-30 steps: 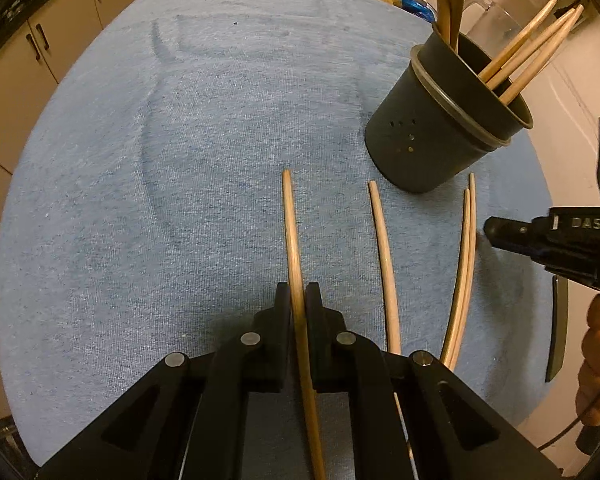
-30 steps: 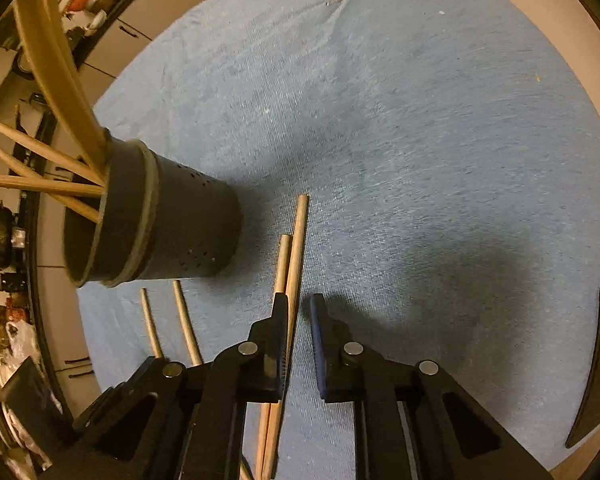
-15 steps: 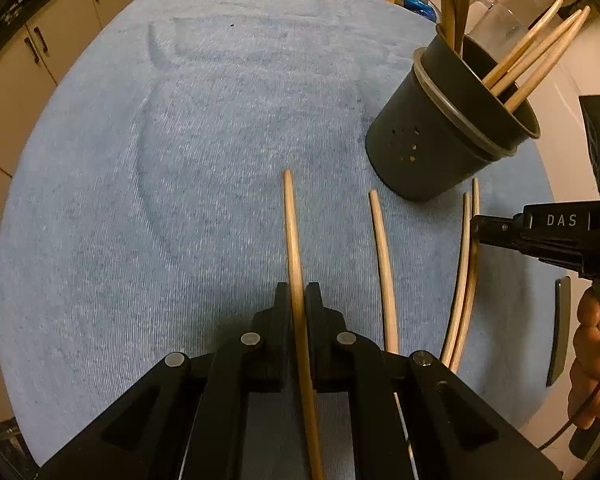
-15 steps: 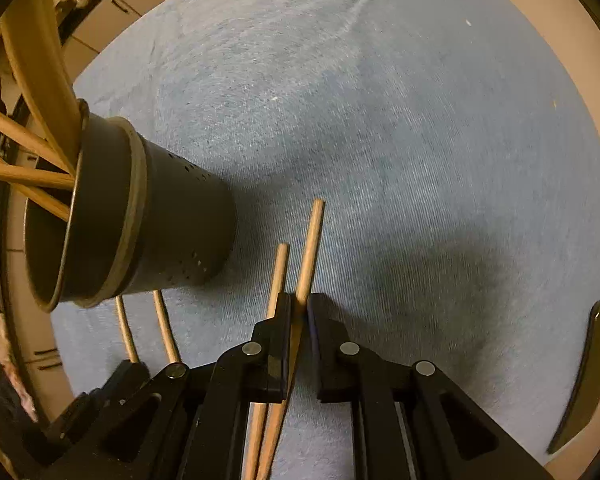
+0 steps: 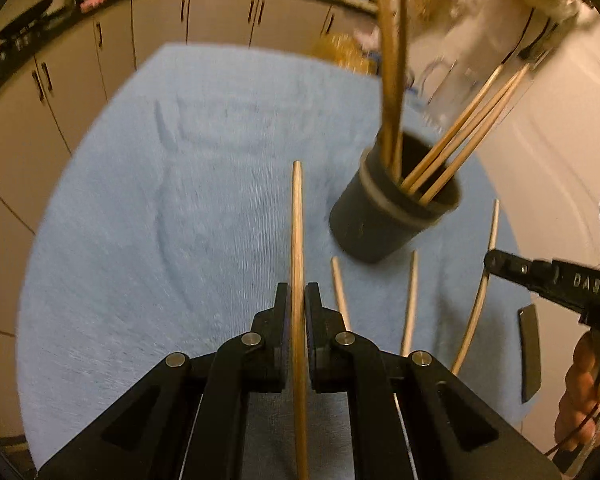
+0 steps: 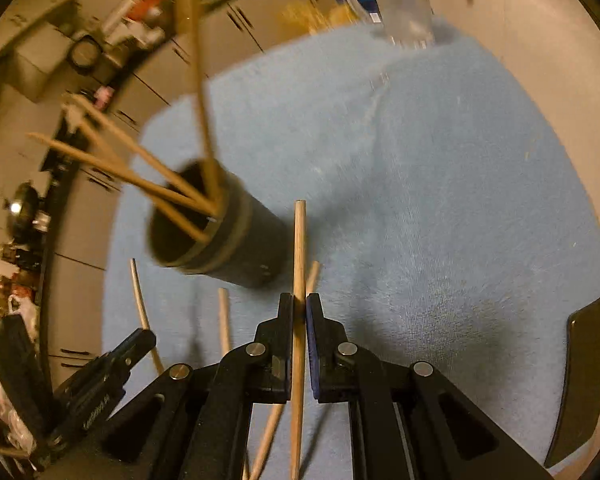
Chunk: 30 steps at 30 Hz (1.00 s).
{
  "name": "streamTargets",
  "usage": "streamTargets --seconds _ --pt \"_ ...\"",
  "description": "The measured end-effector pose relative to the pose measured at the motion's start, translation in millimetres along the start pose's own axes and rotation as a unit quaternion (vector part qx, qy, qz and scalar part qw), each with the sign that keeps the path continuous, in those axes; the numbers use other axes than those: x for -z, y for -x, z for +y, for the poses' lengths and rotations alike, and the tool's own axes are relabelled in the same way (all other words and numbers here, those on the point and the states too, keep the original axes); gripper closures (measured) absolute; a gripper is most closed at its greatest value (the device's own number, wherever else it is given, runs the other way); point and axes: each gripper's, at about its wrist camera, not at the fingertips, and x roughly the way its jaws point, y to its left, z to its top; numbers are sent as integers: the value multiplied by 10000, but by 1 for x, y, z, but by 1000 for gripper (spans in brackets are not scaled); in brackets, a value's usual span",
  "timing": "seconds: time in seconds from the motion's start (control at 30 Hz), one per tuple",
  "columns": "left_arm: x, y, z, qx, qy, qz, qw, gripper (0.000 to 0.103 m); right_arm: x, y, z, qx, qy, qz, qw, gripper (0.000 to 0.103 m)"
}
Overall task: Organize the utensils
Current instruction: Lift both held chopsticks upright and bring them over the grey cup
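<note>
now left gripper [image 5: 297, 300] pinching a chopstick [image 5: 297, 224], right gripper [image 6: 299, 312] pinching another [image 6: 299, 248], beside holder [image 5: 384, 224]

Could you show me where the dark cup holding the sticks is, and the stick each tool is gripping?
Dark cup [image 5: 374, 236], left wrist view: on its outer side wall.
Left tool's stick [image 5: 297, 216], left wrist view: on the shaft ahead of the tool.
Right tool's stick [image 6: 299, 248], right wrist view: on the shaft ahead of the tool.

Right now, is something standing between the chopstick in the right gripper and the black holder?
Nothing visible blocks it. The right gripper holds a chopstick whose tip lies just right of the black holder; the holder's mouth is already partly filled with sticks.
</note>
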Motion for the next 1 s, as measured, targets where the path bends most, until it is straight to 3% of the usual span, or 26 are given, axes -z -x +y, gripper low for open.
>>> streamTargets --seconds 0.23,1.0 --pt "-5 37 -8 88 -97 -481 9988 97 19 47 19 -115 312 -634 9974 97" --pt "-13 97 -26 49 -442 -1039 9936 97 13 127 12 -375 234 -1540 9871 97"
